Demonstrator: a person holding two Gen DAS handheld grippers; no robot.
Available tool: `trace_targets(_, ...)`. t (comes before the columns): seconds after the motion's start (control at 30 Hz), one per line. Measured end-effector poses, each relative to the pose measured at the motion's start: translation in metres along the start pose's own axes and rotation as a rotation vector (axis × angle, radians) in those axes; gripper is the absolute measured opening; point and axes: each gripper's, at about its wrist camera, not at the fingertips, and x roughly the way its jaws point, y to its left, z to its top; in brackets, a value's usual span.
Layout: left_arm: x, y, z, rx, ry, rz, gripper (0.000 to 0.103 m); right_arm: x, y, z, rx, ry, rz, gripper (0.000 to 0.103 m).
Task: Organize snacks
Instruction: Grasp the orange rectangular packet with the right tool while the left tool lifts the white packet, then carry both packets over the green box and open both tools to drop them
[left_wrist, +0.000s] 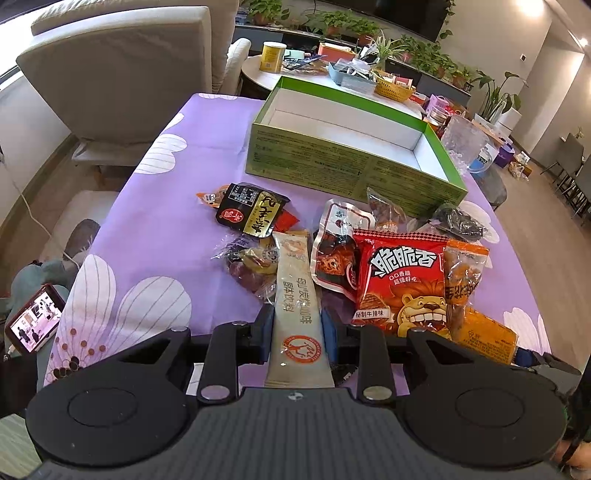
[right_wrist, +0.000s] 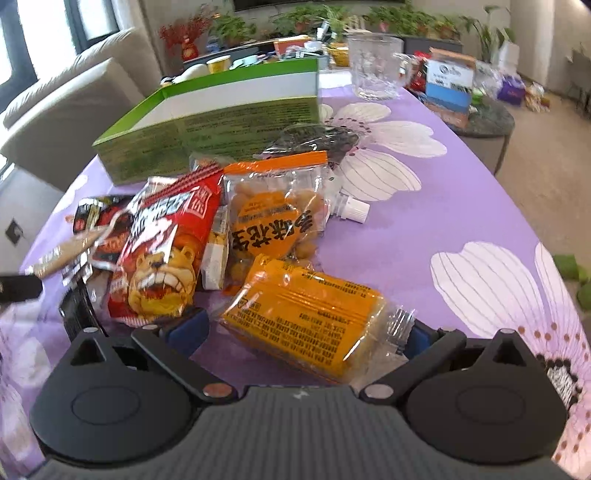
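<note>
A pile of snack packets lies on the purple flowered tablecloth (left_wrist: 155, 236) in front of an open, empty green box (left_wrist: 351, 147). My left gripper (left_wrist: 297, 328) is shut on a long beige drink sachet (left_wrist: 295, 295) at the pile's near edge. A red lion-print packet (left_wrist: 400, 284) lies right of it. My right gripper (right_wrist: 306, 332) is open, its jaws standing either side of an orange packet (right_wrist: 306, 314). The red lion packet (right_wrist: 162, 258), a peanut bag (right_wrist: 273, 221) and the green box (right_wrist: 221, 122) lie beyond it.
A black-and-gold packet (left_wrist: 251, 214) and a dark sweets bag (left_wrist: 251, 264) lie left of the pile. A clear glass jug (right_wrist: 375, 66) stands right of the box. A grey sofa (left_wrist: 122, 74) stands at the far left. A cluttered side table (left_wrist: 332, 70) lies behind.
</note>
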Motion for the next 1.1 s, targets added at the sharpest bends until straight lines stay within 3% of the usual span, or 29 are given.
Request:
trace_targets(0.33, -0.018, -0.002, 0.000, 0.027, -0.081, -0.032, 0.026, -0.010, -0.007, -0.014, -0.144, -0.076, -0.114, 0.078)
trace_targets(0.73, -0.038, -0.007, 0.005, 0.031, -0.144, -0.043, 0.026, -0.038, -0.020, -0.006, -0.104, -0.173, -0.073, 0.078)
trace_targets(1.1, -0.040, -0.024, 0.038, 0.055, -0.211, -0.069, 0.026, -0.041, -0.013, 0.044, -0.091, -0.262, 0.000, 0.078)
